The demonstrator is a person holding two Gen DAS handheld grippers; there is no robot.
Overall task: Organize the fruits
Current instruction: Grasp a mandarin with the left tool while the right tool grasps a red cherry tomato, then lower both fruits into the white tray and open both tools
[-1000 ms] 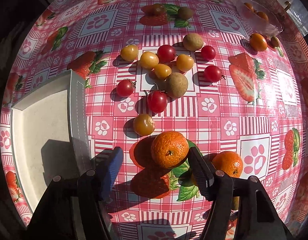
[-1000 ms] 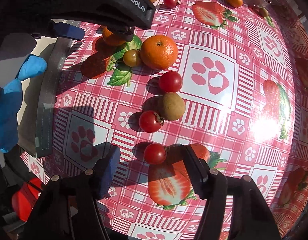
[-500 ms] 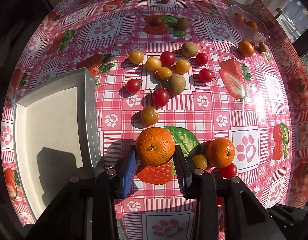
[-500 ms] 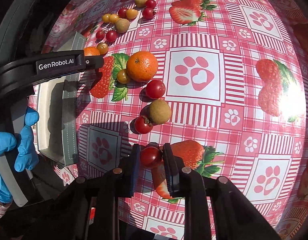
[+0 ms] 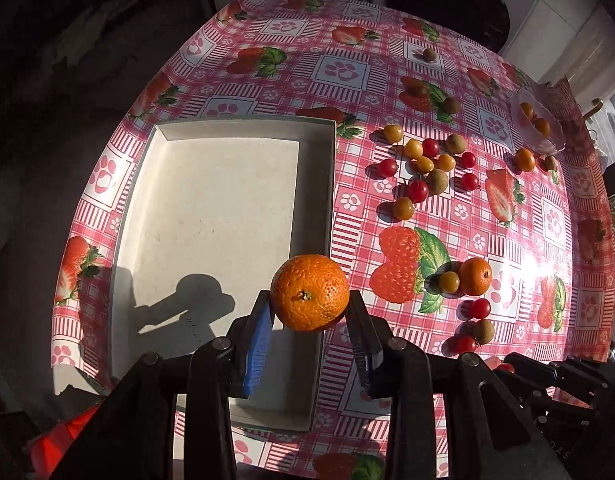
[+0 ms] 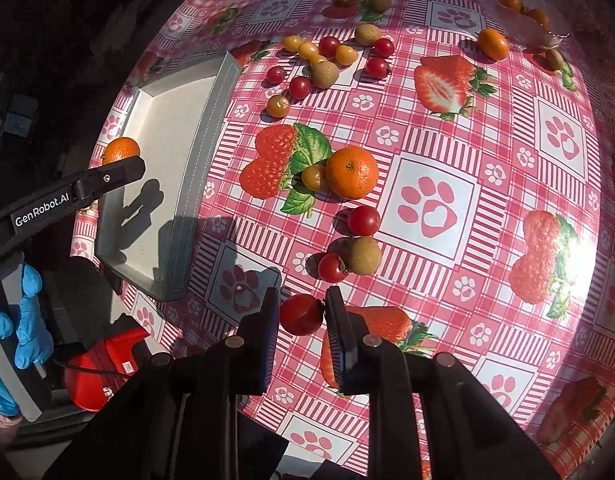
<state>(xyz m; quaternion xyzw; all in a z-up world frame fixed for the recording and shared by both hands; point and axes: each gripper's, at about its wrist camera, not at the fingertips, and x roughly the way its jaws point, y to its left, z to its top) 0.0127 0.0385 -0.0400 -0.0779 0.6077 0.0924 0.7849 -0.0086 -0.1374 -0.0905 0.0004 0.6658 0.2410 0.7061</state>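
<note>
My left gripper (image 5: pixel 310 312) is shut on an orange mandarin (image 5: pixel 309 298) and holds it in the air above the right rim of the white rectangular tray (image 5: pixel 211 208). The same mandarin (image 6: pixel 121 150) and tray (image 6: pixel 167 160) show at the left of the right wrist view. My right gripper (image 6: pixel 301 314) is shut on a red cherry tomato (image 6: pixel 301 314), lifted above the table's near edge. A second mandarin (image 6: pixel 351 172) lies on the tablecloth beside a small yellow-green tomato (image 6: pixel 313 176).
Several red and yellow cherry tomatoes and brown kiwis (image 5: pixel 423 164) lie scattered right of the tray. A red tomato (image 6: pixel 363 220), another tomato (image 6: pixel 332 267) and a kiwi (image 6: pixel 363 255) lie near my right gripper. A glass bowl (image 5: pixel 539 124) with small oranges stands far right.
Both grippers have risen and pulled back with their fruit. The left one has carried the mandarin left, over the tray's rim. The right one has lifted the tomato off the cloth.
</note>
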